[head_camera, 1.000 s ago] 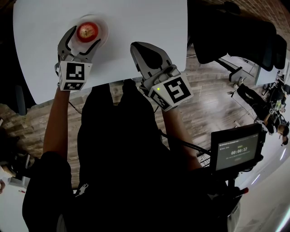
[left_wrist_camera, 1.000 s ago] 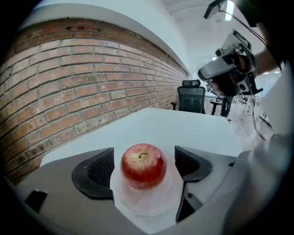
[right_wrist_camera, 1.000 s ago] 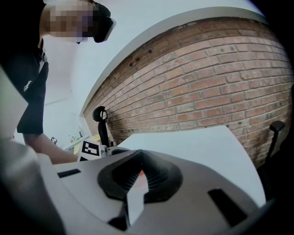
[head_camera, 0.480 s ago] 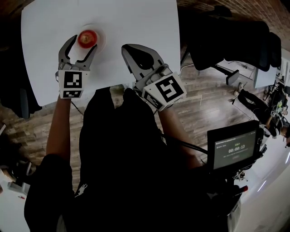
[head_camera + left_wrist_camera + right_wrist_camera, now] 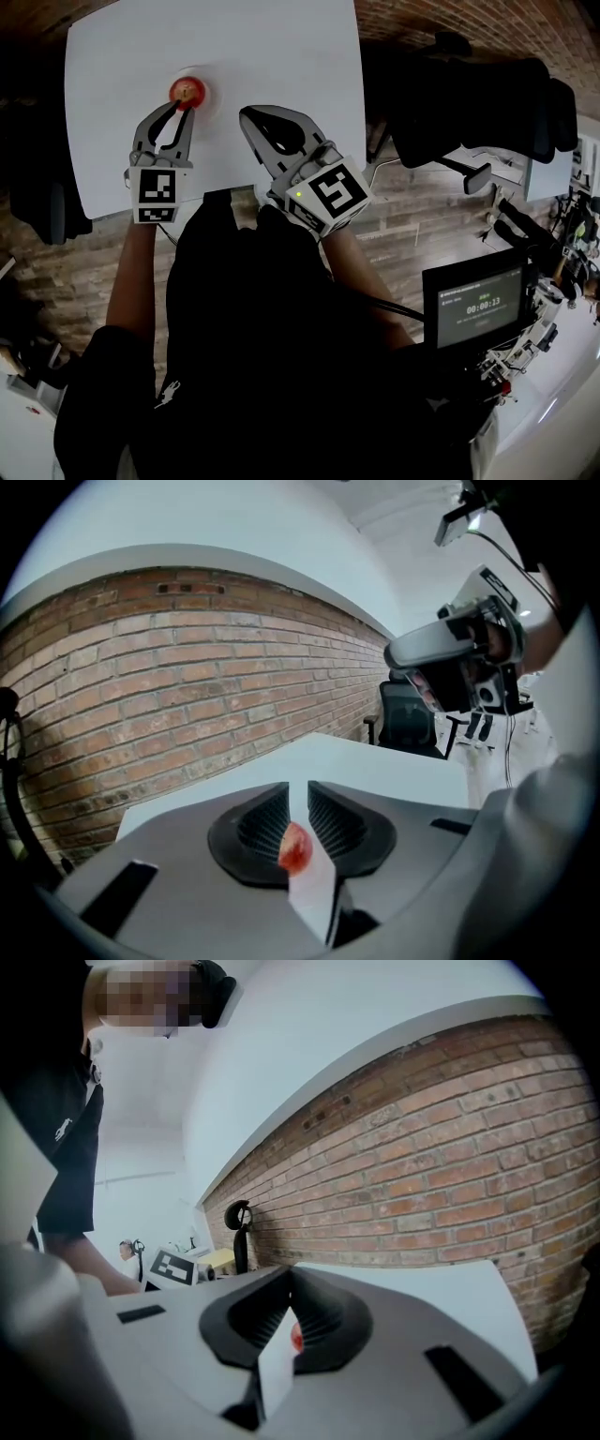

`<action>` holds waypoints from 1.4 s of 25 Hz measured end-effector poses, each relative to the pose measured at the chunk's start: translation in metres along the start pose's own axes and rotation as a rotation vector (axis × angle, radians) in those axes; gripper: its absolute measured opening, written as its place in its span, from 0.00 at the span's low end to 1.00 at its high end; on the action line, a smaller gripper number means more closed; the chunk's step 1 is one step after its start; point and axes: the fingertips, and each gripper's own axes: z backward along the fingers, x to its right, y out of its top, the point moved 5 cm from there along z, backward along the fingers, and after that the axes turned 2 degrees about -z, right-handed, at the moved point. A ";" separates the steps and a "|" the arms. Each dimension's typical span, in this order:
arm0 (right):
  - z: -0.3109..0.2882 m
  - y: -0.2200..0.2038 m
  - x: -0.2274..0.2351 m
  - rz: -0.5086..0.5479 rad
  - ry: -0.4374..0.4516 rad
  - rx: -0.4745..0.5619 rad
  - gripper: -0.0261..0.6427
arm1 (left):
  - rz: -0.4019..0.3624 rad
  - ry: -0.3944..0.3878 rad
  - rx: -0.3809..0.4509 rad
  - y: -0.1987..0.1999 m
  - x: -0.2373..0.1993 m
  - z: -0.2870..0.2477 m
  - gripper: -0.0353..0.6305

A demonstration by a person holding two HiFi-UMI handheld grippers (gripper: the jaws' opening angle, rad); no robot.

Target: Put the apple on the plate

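Beyond left tool (image 5: 178, 109), jaws just narrowed and empty, apple (image 5: 187, 91) sits on plate (image 5: 206, 95) amid bare tabletop (image 5: 281, 56); right tool (image 5: 246, 113) clenched

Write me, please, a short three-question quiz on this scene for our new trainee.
1. True or false: the apple lies on the plate.
2. Pick one: the left gripper is A) clamped on the apple, B) clear of the apple and gripping nothing, C) holding the plate.
3. Fill in: beyond the right gripper and its shut jaws, its own view shows a small red ___.
Key: 1 true. 2 B; its jaws have just been closing, with a slim gap left and nothing between them. 3 apple.
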 end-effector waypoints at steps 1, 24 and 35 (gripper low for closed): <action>0.003 0.005 -0.005 0.005 0.010 0.008 0.04 | -0.005 0.012 0.003 0.005 0.001 0.008 0.14; 0.028 0.026 -0.051 0.121 0.146 0.058 0.04 | 0.030 0.199 0.055 0.027 0.014 0.110 0.06; 0.035 0.028 -0.064 0.155 0.183 0.067 0.04 | 0.104 0.214 0.079 0.024 0.022 0.139 0.06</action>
